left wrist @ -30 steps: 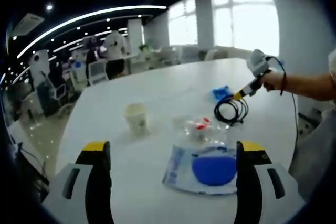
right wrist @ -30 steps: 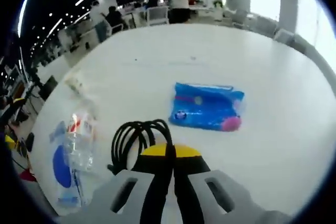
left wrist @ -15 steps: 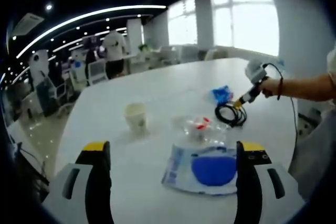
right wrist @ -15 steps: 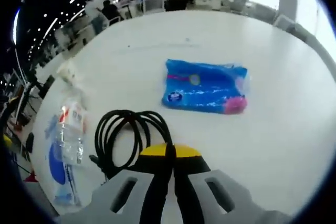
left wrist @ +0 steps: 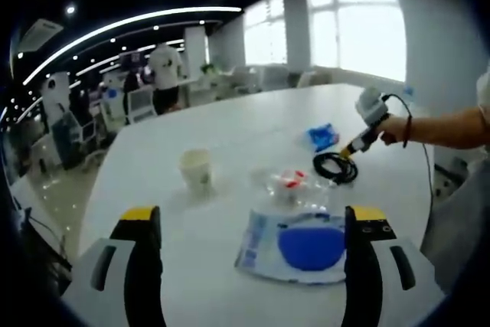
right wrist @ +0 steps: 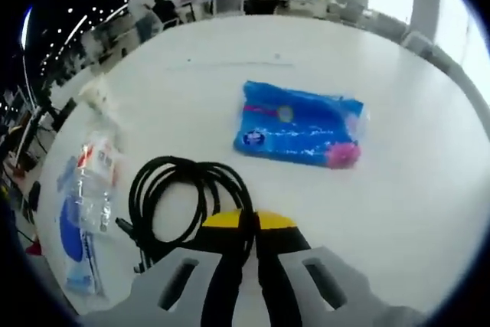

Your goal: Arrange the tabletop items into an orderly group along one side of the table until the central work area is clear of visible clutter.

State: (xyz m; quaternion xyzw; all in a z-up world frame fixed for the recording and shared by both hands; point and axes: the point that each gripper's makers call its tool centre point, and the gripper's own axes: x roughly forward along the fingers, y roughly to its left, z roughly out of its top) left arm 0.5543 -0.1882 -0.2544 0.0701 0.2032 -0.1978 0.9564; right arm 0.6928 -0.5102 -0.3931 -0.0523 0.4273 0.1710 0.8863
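While right tool pinches one cable, left tool spread, one cup.

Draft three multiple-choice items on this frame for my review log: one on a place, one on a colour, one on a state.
1. Where does the black cable coil lie?
A. beside the blue packet, near the right gripper
B. inside the paper cup
C. on the floor

2. What colour is the round patch on the flat pouch?
A. red
B. blue
C. green

3. How does the left gripper stand?
A. shut on the cup
B. shut on the pouch
C. open, jaws wide apart

Answers: 1 A, the right gripper view shows coil and packet side by side on the table. 2 B, the patch is blue in the left gripper view. 3 C, its jaws stand apart, holding nothing.
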